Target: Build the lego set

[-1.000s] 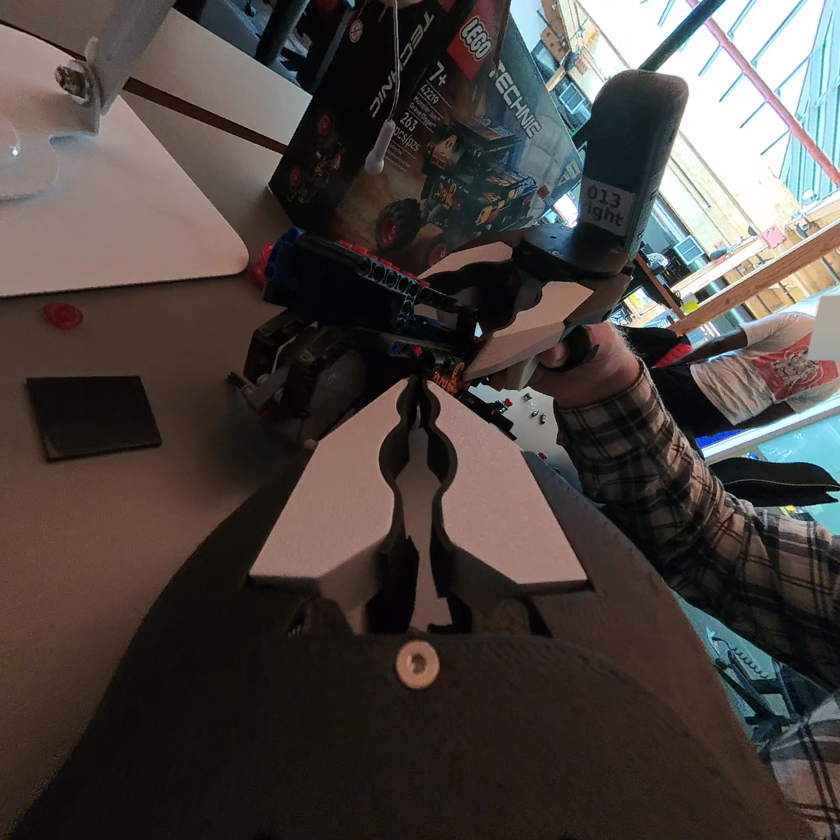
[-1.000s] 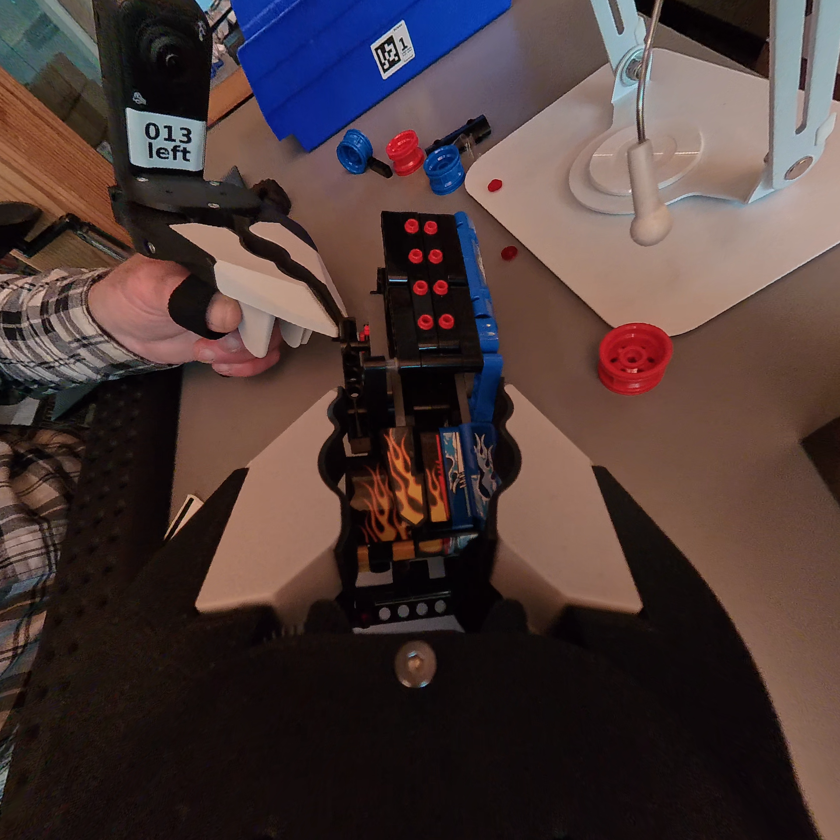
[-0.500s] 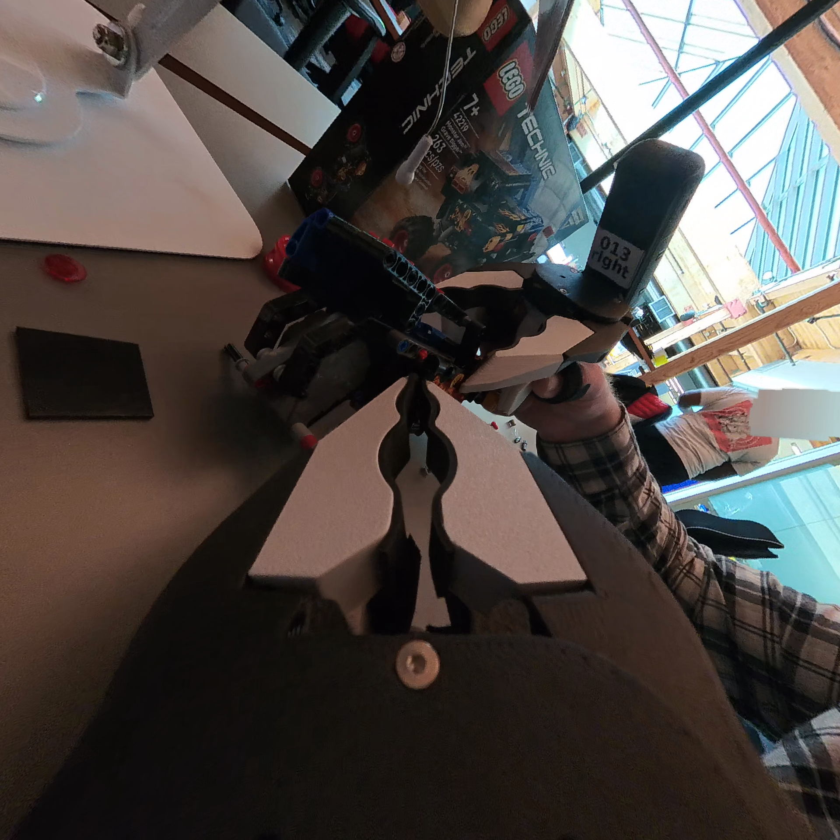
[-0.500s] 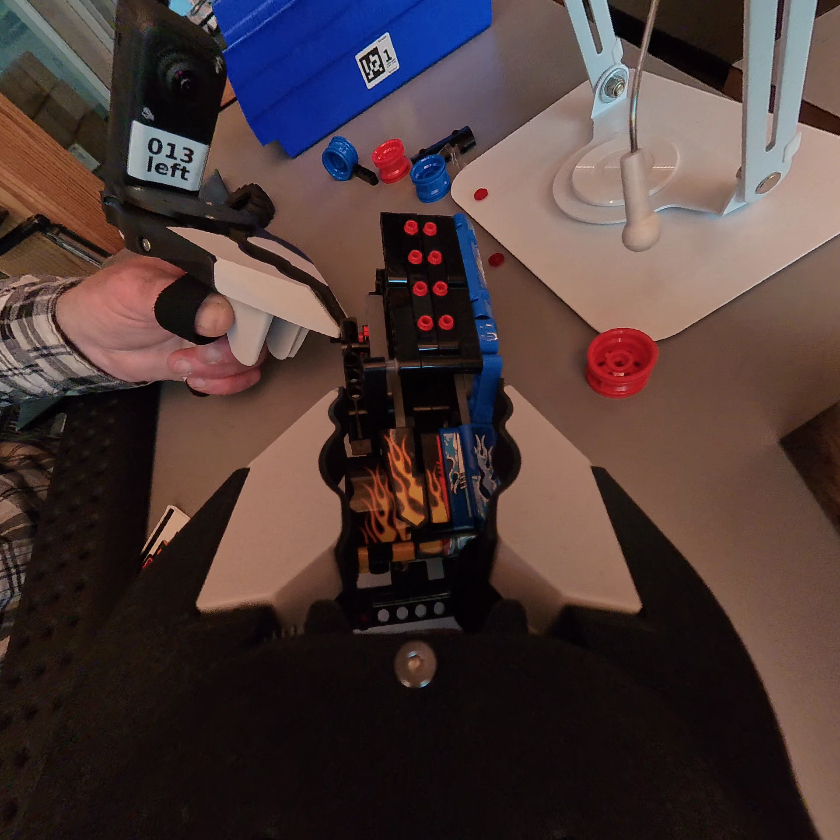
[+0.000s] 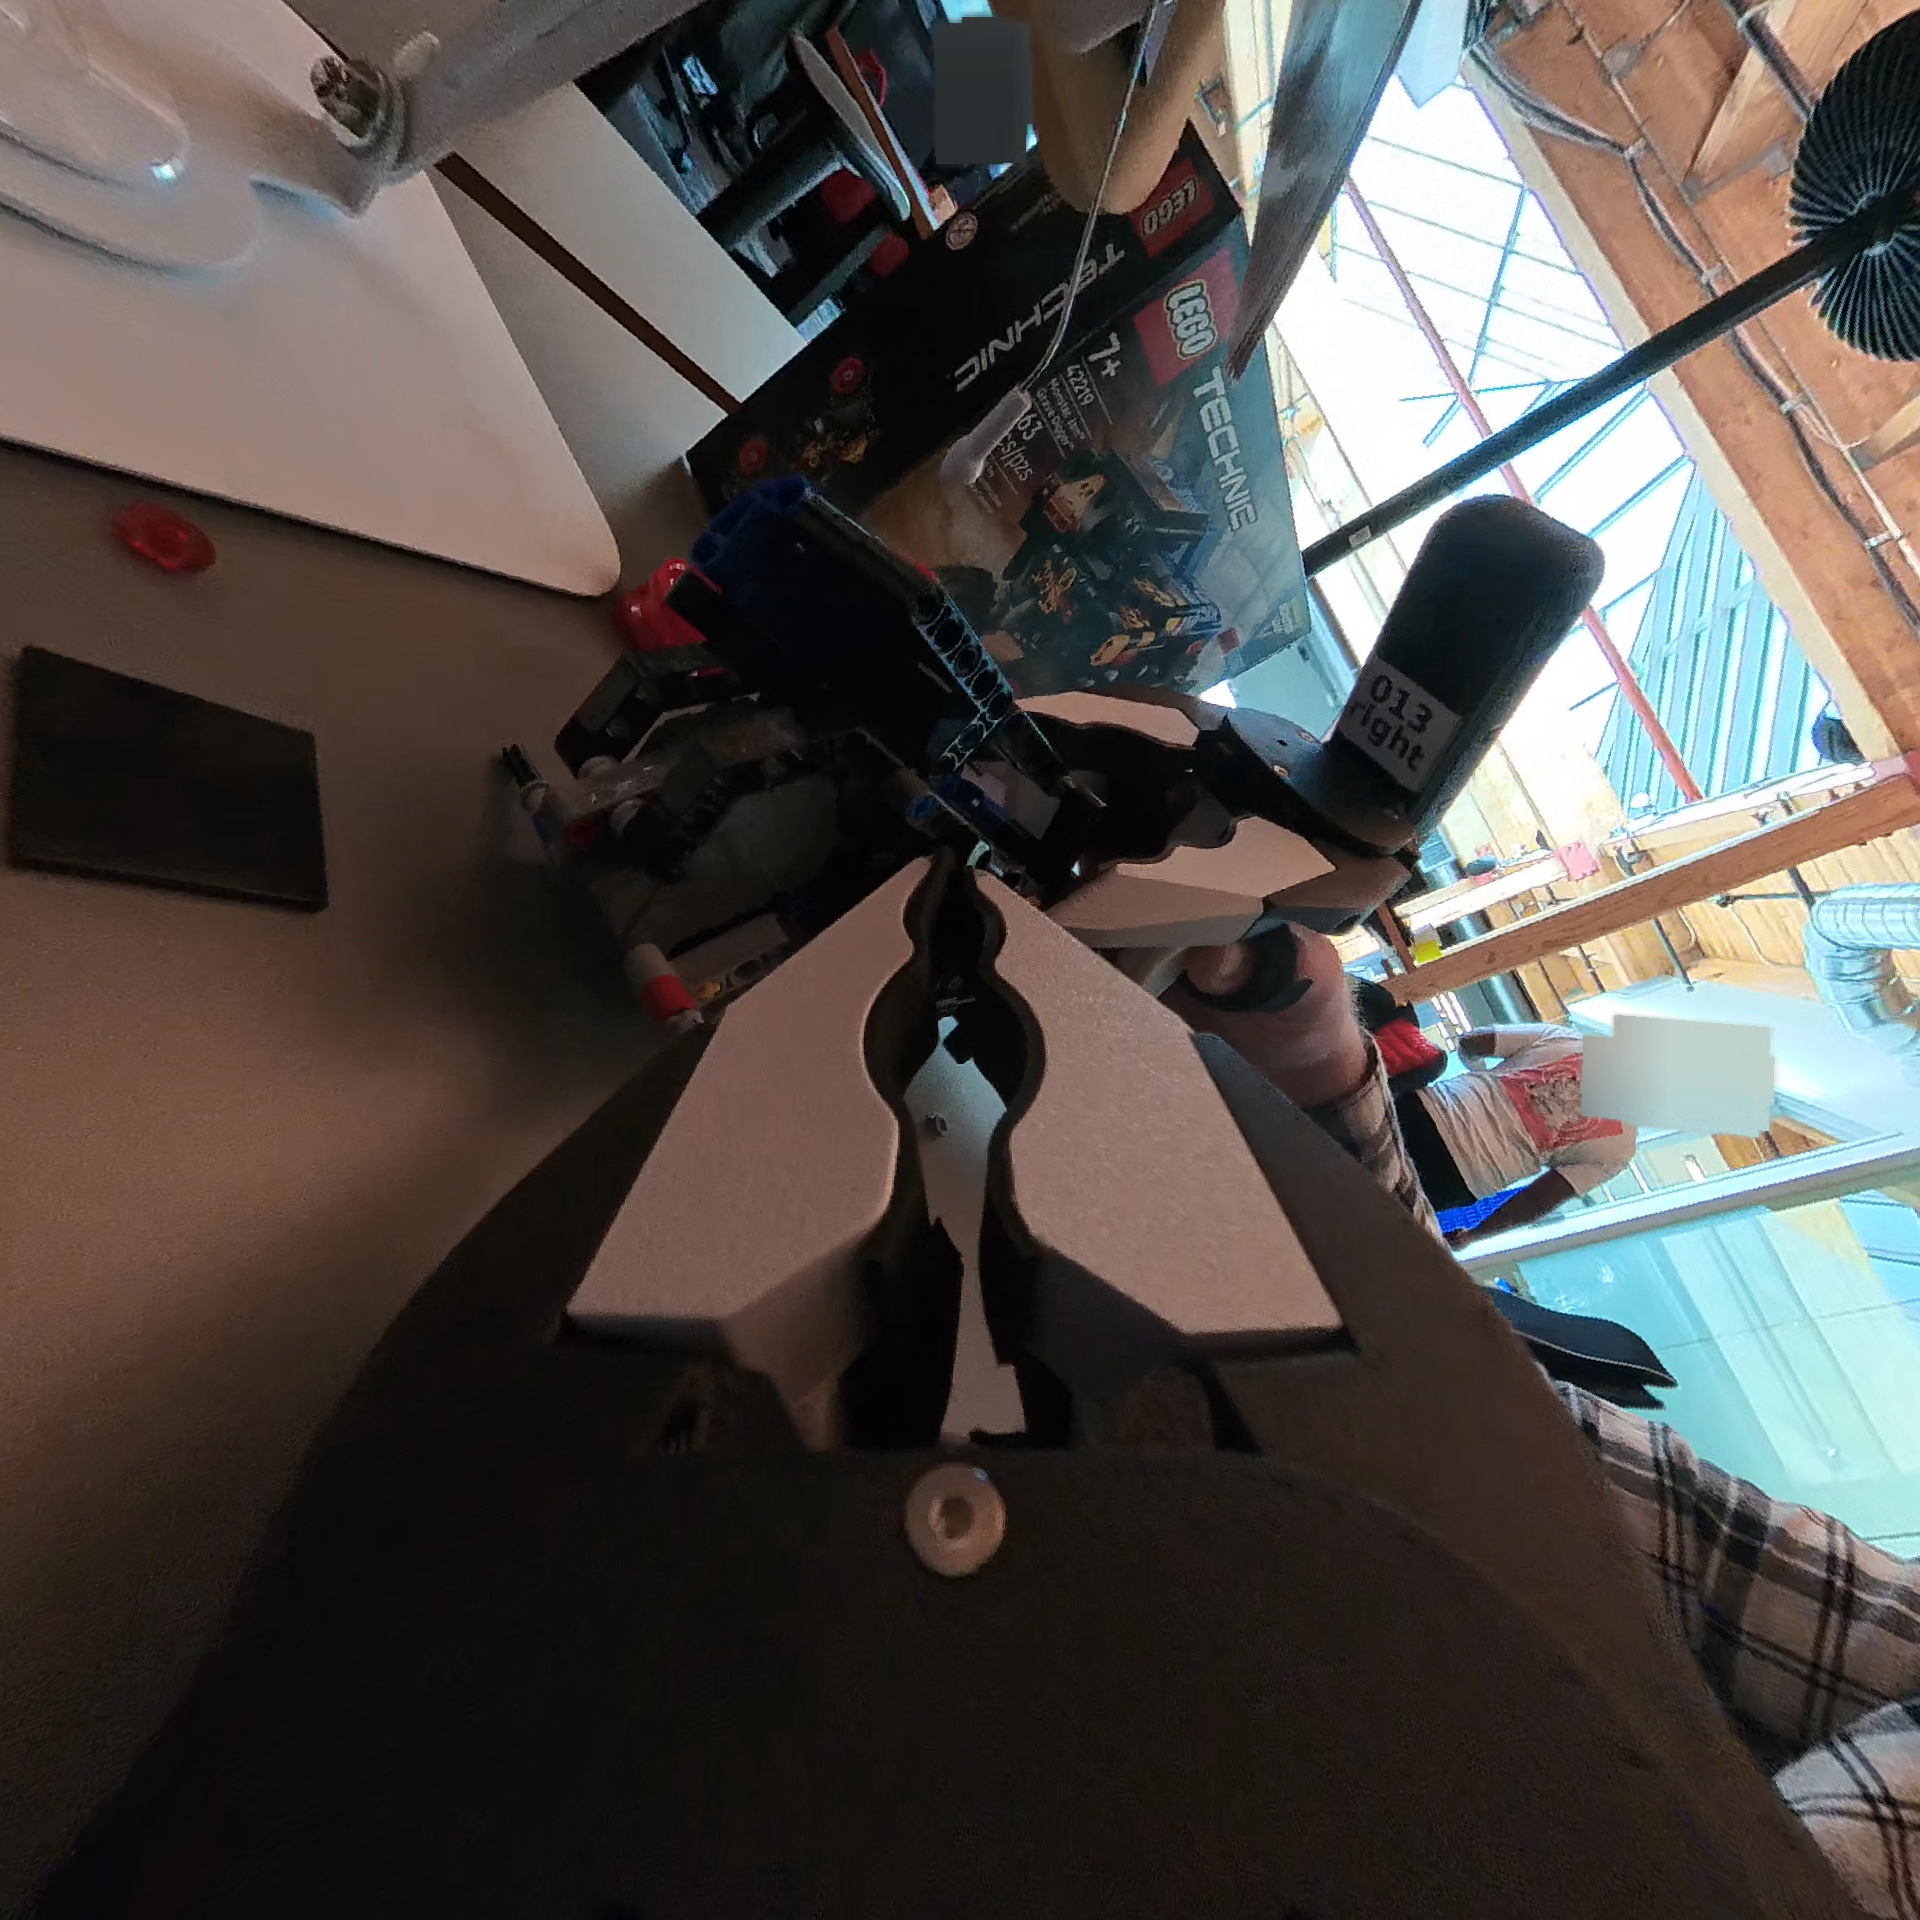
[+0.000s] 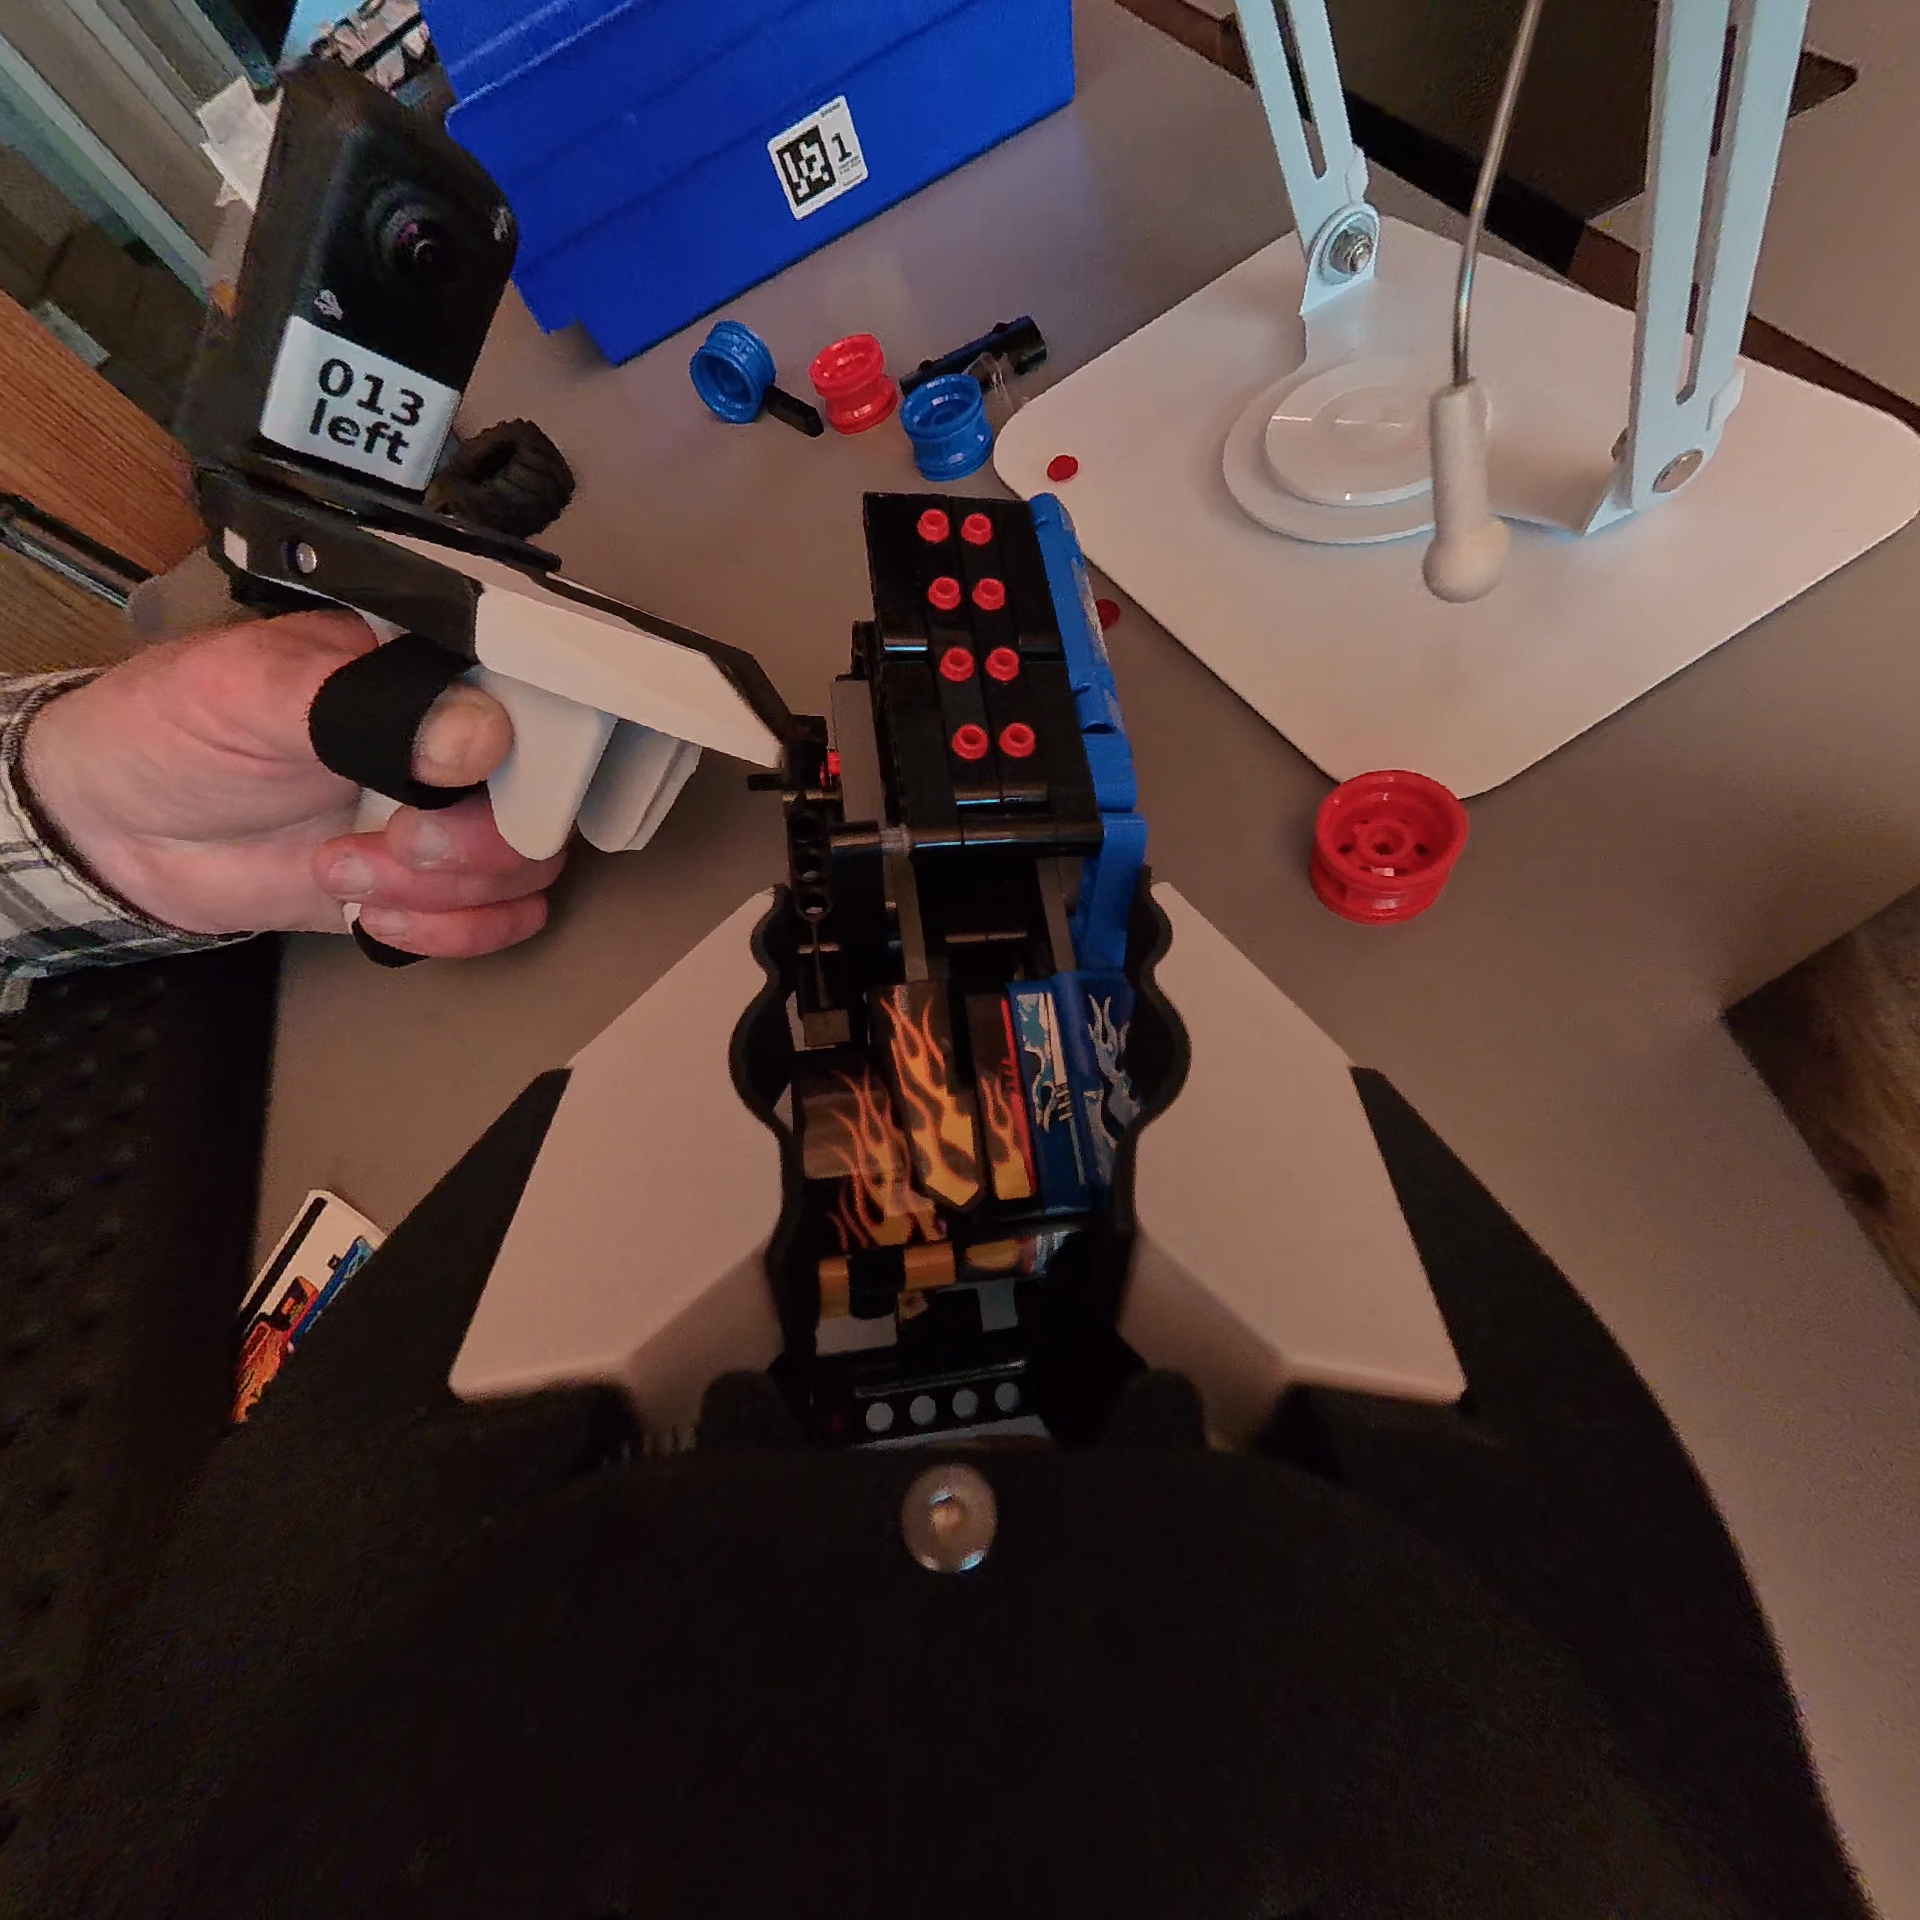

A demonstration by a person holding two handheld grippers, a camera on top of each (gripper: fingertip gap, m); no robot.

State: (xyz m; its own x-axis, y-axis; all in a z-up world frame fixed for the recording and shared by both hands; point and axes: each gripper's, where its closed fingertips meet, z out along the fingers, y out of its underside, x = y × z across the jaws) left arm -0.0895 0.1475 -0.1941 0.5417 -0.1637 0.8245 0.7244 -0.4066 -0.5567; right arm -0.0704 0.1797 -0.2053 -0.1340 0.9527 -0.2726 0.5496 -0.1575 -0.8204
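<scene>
You've got the truck body clamped in the right gripper, jaws pressed on both flanks at the flame-sticker end, held up off the grey table. Its long axis runs straight fwd along your right fingers; the black roof w/ red studs faces the cam and the far end points away toward the blue bin.

The left gripper comes in from the model's left side, tips pinched together w/ no real gap. They touch a small black part by the perforated black beam; can't tell if there's a pin nipped between them or if you're just pushing w/ the tips. In the left wrist view the tips meet the model low on its flank.

Step in hand, I'd judge: seating a small connector into the side of the chassis. Next move prob needs a firm sideways push from the left while the right braces vs. it. Keep the push square to the hole or the piece cocks.

Wheels look not yet fitted: a red rim sits right of the model, blue and red rims near the bin, a black tyre behind the left gripper.
</scene>
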